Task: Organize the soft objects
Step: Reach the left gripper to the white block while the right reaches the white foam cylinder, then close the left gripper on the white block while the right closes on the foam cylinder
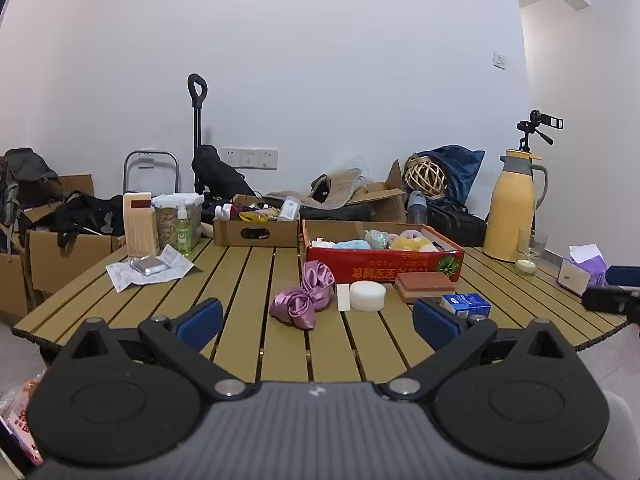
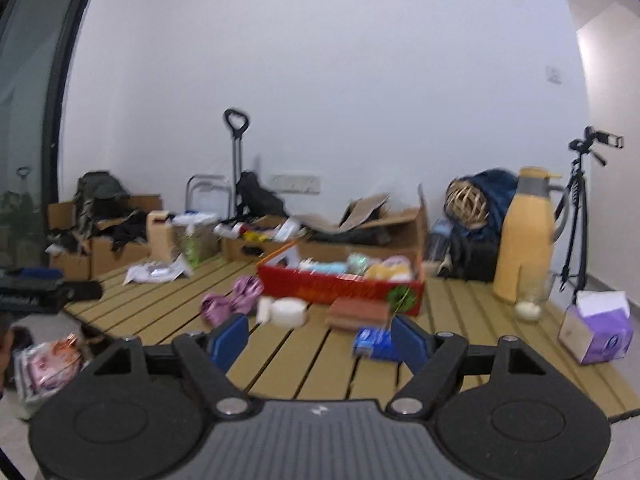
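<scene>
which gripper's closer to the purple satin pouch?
Left. The left gripper is open and lined up with the purple satin pouch. The right gripper is open too, with the pouch off to its left.

My left wrist camera looks forward, slightly downward, from the near edge of the slatted table (image 1: 256,276). My right wrist camera looks likewise from farther right and is blurred. Both views share the red box (image 1: 384,268) (image 2: 340,288) and the back wall.
</scene>
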Motion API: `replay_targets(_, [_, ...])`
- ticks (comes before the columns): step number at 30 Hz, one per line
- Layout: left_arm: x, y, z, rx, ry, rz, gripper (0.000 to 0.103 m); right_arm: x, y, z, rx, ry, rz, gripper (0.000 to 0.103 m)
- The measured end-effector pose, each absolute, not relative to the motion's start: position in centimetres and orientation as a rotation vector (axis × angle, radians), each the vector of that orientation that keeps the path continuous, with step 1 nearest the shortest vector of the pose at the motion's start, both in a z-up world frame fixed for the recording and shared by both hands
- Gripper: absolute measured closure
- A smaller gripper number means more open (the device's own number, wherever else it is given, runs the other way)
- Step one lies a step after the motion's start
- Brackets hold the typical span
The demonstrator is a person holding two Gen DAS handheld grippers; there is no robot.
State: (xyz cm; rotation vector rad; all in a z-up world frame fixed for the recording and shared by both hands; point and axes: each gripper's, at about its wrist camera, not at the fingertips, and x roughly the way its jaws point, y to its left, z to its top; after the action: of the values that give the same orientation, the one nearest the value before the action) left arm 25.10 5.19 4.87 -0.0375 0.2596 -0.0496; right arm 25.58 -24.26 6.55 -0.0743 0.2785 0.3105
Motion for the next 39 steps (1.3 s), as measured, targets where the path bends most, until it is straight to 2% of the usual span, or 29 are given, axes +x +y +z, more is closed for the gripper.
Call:
replay_targets(10, [27.9,5.7,2.2,-0.094,0.338,-0.035,0.0,27.7,-23.0,4.5,-0.059,0.334,0.328,0.027])
replay_targets(12, [29.1,5.5,1.5,-0.087,0.351,-0.054,0.003,28.8,-22.9,3.8,-0.038,0.357,0.328,0.027])
replay_targets(14, [30.9,4.9,0.8,-0.078,0.37,-0.085,0.023,30.3,-22.8,2.9,-0.018,0.382,0.326,0.027])
replay_targets(18, [37.1,3.7,-0.6,-0.088,0.439,-0.145,0.044,34.1,-22.1,1.5,-0.004,0.437,0.333,0.031])
replay_targets(20, [40.6,3.2,-1.3,-0.092,0.485,-0.142,0.057,36.1,-21.5,1.1,-0.015,0.454,0.344,0.032])
replay_targets(27, [52.9,1.2,-3.1,-0.121,0.569,-0.127,0.057,41.7,-20.6,0.1,-0.023,0.497,0.366,0.033])
replay_targets(31, [56.6,1.3,-3.9,-0.153,0.582,-0.129,0.058,44.6,-20.3,-0.2,-0.036,0.519,0.383,0.033])
replay_targets(32, [57.1,1.6,-4.1,-0.174,0.591,-0.151,0.068,45.4,-20.2,-0.2,-0.043,0.519,0.387,0.033])
replay_targets(33, [57.5,2.2,-4.4,-0.213,0.6,-0.174,0.073,46.0,-20.0,-0.2,-0.05,0.519,0.393,0.033])
replay_targets(36, [57.7,3.6,-4.8,-0.317,0.6,-0.203,0.083,48.5,-19.1,-0.3,-0.07,0.526,0.426,0.033])
replay_targets(39, [57.3,4.5,-4.7,-0.351,0.584,-0.202,0.085,51.4,-17.1,-0.8,-0.101,0.542,0.482,0.034])
